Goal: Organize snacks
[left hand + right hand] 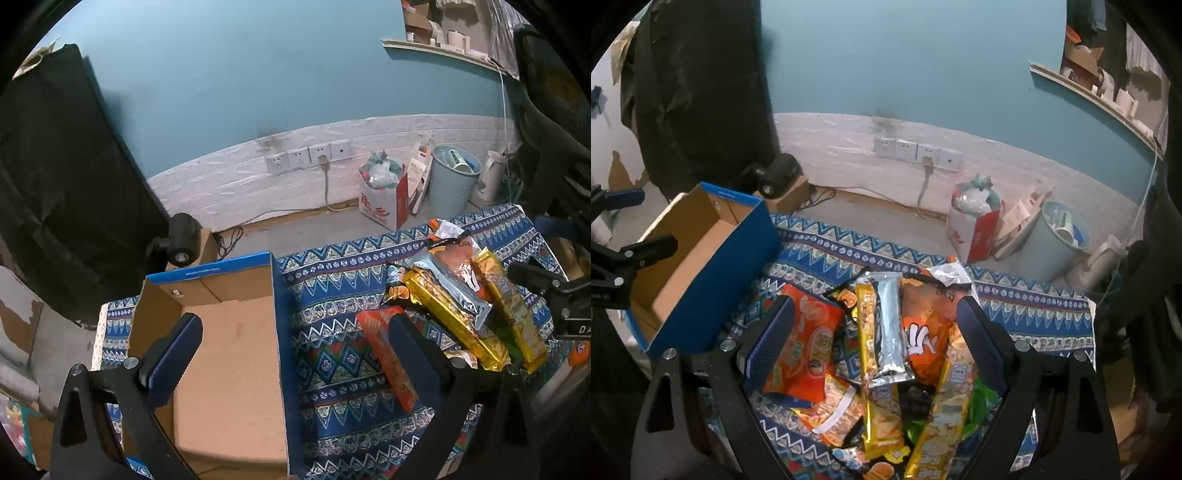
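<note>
Over the snack pile (pixel 886 350) on the patterned cloth (pixel 1034 310), right gripper (pixel 875 328) hangs spread wide, nothing held — best taken singly, silver packet (pixel 891 325) first. Left gripper (pixel 295 339) gapes empty beside the bare cardboard box (pixel 229 354).

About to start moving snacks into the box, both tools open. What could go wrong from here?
1. The snacks lie in an overlapping pile: the silver packet rests across the gold bars, so the right tool may grab several or drag neighbours along.
2. The foil wrappers look slick and could slip out.
3. The left tool straddles the blue wall of the cardboard box; lowering it could knock or shift the box.
</note>
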